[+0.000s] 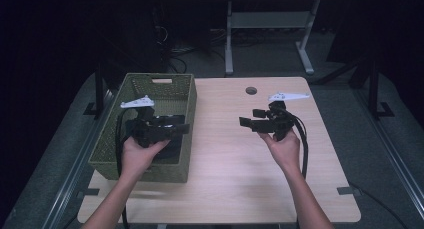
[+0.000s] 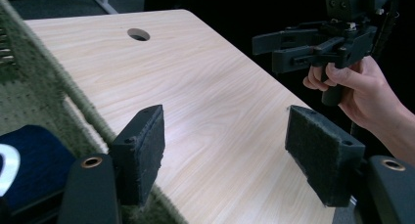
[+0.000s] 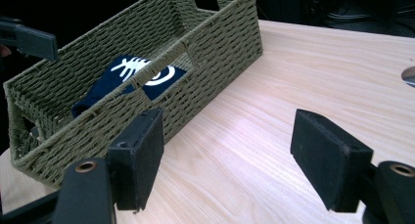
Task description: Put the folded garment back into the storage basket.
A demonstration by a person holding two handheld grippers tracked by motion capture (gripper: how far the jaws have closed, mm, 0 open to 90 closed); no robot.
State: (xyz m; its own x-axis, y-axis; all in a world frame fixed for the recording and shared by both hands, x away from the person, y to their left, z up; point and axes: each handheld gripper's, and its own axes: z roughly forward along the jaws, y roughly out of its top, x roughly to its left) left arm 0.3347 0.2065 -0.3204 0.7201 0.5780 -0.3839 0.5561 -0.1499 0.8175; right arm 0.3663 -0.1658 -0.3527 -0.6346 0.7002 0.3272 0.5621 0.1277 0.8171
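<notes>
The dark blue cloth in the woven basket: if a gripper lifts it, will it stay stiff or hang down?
The dark blue cloth lies folded and slumped against the basket wall, so it probably droops when lifted. It looks thin, likely light. Soft fabric should not slip much.

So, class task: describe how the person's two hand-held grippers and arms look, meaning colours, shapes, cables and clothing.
Both the left gripper and the right gripper are black, blocky tools with a handle. Each carries a pale grey three-cornered plate on top and trails a black cable. Their two flat jaws end in rectangular pads faced with dark fuzzy material, with brass-coloured rings at the jaw bases. The forearms are bare; no sleeves or gloves show.
</notes>
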